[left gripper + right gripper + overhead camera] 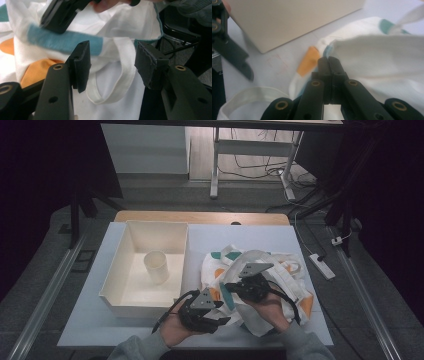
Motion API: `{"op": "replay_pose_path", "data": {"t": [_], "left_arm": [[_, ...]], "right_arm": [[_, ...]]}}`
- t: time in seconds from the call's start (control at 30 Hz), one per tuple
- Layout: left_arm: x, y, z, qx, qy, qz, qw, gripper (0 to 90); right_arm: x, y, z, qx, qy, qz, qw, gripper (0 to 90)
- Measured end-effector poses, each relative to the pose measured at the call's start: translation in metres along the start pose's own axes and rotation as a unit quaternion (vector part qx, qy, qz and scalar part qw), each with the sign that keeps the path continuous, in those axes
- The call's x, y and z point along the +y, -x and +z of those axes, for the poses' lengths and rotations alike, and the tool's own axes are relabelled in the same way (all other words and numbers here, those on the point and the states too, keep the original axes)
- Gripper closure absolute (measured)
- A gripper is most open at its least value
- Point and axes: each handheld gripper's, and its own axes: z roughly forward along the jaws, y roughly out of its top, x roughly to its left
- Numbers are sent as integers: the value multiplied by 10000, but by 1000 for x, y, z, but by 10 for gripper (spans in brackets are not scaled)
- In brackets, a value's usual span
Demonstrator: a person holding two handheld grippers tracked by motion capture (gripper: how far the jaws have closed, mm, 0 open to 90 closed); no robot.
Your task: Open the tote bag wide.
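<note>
**Items apart from the work**

Box: cream, open-topped, on the left half of the surface. Cup: cream, upright inside the box, near its middle. Surface: pale top with a wooden strip along its far edge. Power strip: white, on the floor to the right. Desk frame: white legs beyond, cables beneath.

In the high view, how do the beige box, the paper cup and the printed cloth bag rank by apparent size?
1. Beige box, about equal with
2. printed cloth bag, which is crumpled; I would not rank these two.
3. Paper cup, clearly smallest, standing inside the box.
</note>
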Motion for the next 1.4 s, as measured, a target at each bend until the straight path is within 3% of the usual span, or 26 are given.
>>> {"op": "replay_pose_path", "data": {"t": [0.33, 0.43, 0.5, 0.57, 0.63, 0.7, 0.9, 0.97, 1.2, 1.27, 1.4], "left_arm": [[-3, 3, 3, -16, -69, 39, 10000, 461], [-3, 2, 3, -15, -66, 22, 10000, 461], [-3, 1, 4, -9, -69, 10, 10000, 460], [-3, 1, 5, -6, -66, 4, 10000, 460], [-2, 1, 5, 14, -26, -4, 10000, 460], [-2, 1, 5, 36, 32, -22, 10000, 460], [4, 2, 2, 157, 176, -123, 9996, 438], [8, 2, 0, 236, 236, -184, 9993, 428], [27, -3, 2, 573, 279, -315, 9975, 379], [33, -8, 7, 846, 252, -393, 9953, 365], [43, -11, 17, 1117, 225, -425, 9926, 346]], "right_arm": [[1, -8, 39, 520, -272, -50, 9983, 898], [-1, -4, 36, 653, -173, 55, 9977, 884], [1, -4, 27, 621, -63, 41, 9980, 798], [4, -5, 15, 461, -5, -17, 9989, 674], [4, -5, -4, 305, 131, -20, 9994, 615], [2, -1, -19, 249, 256, 44, 9994, 585], [-13, 18, -63, -373, 486, 328, 9976, 552], [-21, 27, -74, -628, 509, 465, 9956, 550], [-41, 47, -100, -1074, 529, 824, 9894, 541], [-45, 51, -106, -1245, 507, 881, 9870, 540], [-56, 64, -120, -1586, 425, 1062, 9807, 537]]}}
